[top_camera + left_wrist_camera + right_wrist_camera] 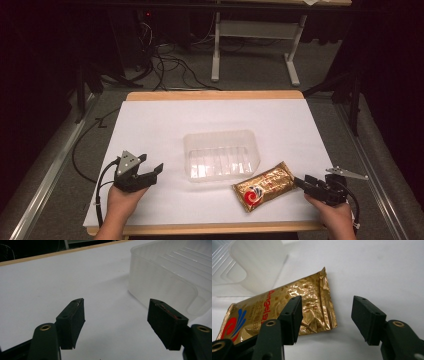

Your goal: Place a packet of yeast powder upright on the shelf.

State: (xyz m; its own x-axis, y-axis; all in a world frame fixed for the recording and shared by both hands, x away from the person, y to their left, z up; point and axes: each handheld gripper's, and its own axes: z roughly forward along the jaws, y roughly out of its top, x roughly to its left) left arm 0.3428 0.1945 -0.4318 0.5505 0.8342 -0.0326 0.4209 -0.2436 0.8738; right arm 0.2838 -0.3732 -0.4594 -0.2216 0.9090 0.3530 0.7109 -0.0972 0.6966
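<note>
Left gripper rests on the white table cover, left of the clear plastic tray. Its jaws stand apart with nothing between them; it is near the tray, not touching.

Tray sits mid-table, empty as far as its ribbed floor shows.

Gold foil packet lies flat on the cover just right of and below the tray's near corner, outside it. Judgement: if the packet is meant for the tray, that step is not done; grasp, lift and placement are all left.

Right gripper sits at the packet's right end, jaws apart, no pad pressing on foil.

View differences, 2 noted: the left gripper view gives the tray wall close up. The right gripper view shows the packet's crimped end beside 1 jaw, mostly outside the gap, plus red and blue print; the high view leaves that offset unclear.
</note>
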